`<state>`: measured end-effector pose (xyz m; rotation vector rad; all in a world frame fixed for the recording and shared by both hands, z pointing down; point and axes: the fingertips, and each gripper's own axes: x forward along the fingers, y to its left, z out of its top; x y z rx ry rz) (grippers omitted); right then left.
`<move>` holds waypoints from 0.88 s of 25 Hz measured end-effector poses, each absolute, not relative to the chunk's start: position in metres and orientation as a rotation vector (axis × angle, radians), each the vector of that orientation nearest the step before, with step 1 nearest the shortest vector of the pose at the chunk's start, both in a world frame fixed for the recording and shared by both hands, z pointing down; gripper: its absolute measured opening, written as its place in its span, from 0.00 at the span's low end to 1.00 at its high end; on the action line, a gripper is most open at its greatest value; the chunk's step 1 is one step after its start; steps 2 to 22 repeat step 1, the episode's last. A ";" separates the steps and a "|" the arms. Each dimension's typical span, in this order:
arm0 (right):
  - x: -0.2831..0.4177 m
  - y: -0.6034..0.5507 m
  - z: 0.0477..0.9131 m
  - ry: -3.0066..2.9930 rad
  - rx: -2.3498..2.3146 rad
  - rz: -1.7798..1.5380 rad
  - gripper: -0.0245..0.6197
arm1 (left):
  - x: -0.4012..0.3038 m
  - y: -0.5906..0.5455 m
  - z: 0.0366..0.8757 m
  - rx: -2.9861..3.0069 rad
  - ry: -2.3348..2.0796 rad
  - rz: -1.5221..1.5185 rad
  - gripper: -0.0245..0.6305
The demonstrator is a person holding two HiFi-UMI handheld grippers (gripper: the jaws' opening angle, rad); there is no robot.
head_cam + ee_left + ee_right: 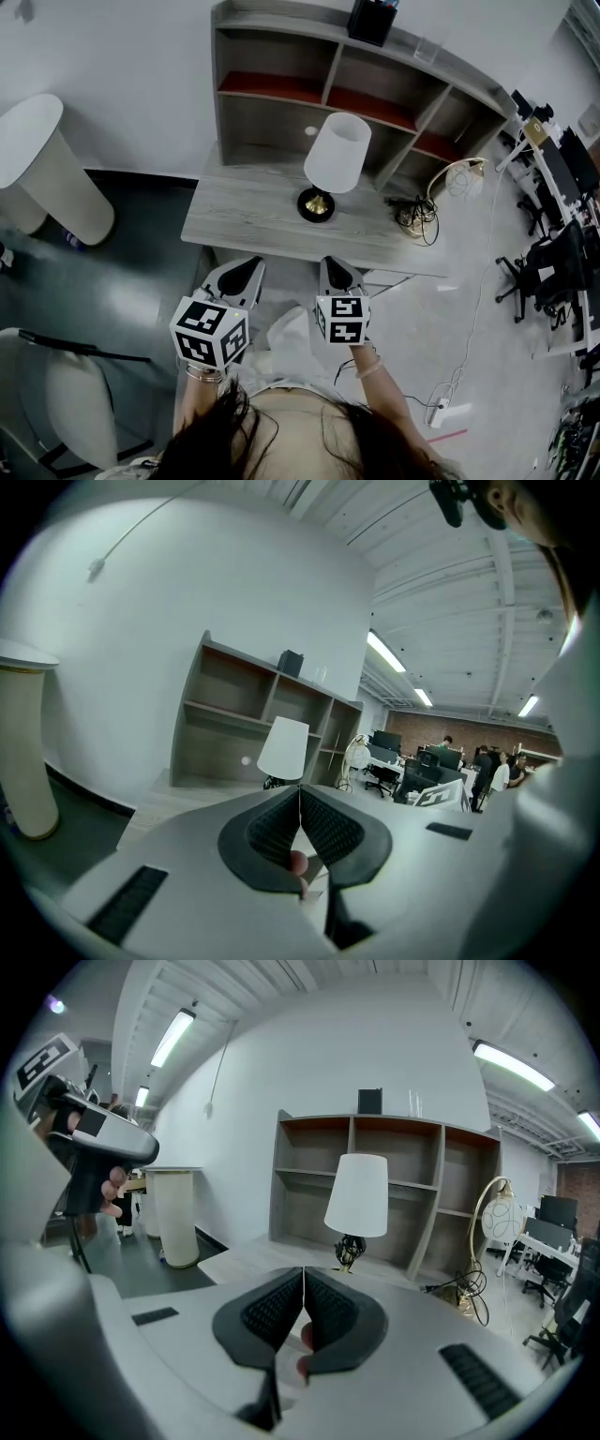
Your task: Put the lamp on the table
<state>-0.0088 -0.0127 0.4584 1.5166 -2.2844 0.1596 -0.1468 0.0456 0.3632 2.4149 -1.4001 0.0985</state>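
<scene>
A lamp [332, 161] with a white shade and a round black and gold base stands upright on the grey wooden table [244, 216], in front of the shelf unit. It also shows ahead in the left gripper view, lamp [283, 750], and in the right gripper view, lamp [358, 1198]. My left gripper [236, 272] and right gripper [337, 270] hover side by side off the table's near edge, clear of the lamp. Both are shut with nothing between their jaws, left gripper [299, 795], right gripper [304, 1274].
A grey shelf unit [375, 103] stands at the back of the table, with a black box [371, 19] on top. Tangled cables [415, 214] lie at the table's right end. A white column [52, 169] stands to the left, office chairs [534, 272] to the right.
</scene>
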 end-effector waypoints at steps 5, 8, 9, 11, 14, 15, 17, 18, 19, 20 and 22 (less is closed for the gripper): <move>-0.011 -0.014 0.459 -2.282 1.514 0.159 0.08 | -0.151 0.045 0.364 2.407 -1.408 0.097 0.05; -0.011 -0.014 0.459 -2.282 1.514 0.159 0.08 | -0.151 0.045 0.364 2.407 -1.408 0.097 0.05; -0.011 -0.014 0.459 -2.282 1.514 0.159 0.08 | -0.151 0.045 0.364 2.407 -1.408 0.097 0.05; -0.011 -0.014 0.459 -2.282 1.514 0.159 0.08 | -0.151 0.045 0.364 2.407 -1.408 0.097 0.05; -0.011 -0.014 0.459 -2.282 1.514 0.159 0.08 | -0.151 0.045 0.364 2.407 -1.408 0.097 0.05; -0.011 -0.014 0.459 -2.282 1.514 0.159 0.08 | -0.151 0.045 0.364 2.407 -1.408 0.097 0.05; -0.011 -0.014 0.459 -2.282 1.514 0.159 0.08 | -0.151 0.045 0.364 2.407 -1.408 0.097 0.05; -0.011 -0.014 0.459 -2.282 1.514 0.159 0.08 | -0.151 0.045 0.364 2.407 -1.408 0.097 0.05; -0.011 -0.014 0.459 -2.282 1.514 0.159 0.08 | -0.151 0.045 0.364 2.407 -1.408 0.097 0.05; -0.011 -0.014 0.459 -2.282 1.514 0.159 0.08 | -0.151 0.045 0.364 2.407 -1.408 0.097 0.05; -0.011 -0.014 0.459 -2.282 1.514 0.159 0.08 | -0.151 0.045 0.364 2.407 -1.408 0.097 0.05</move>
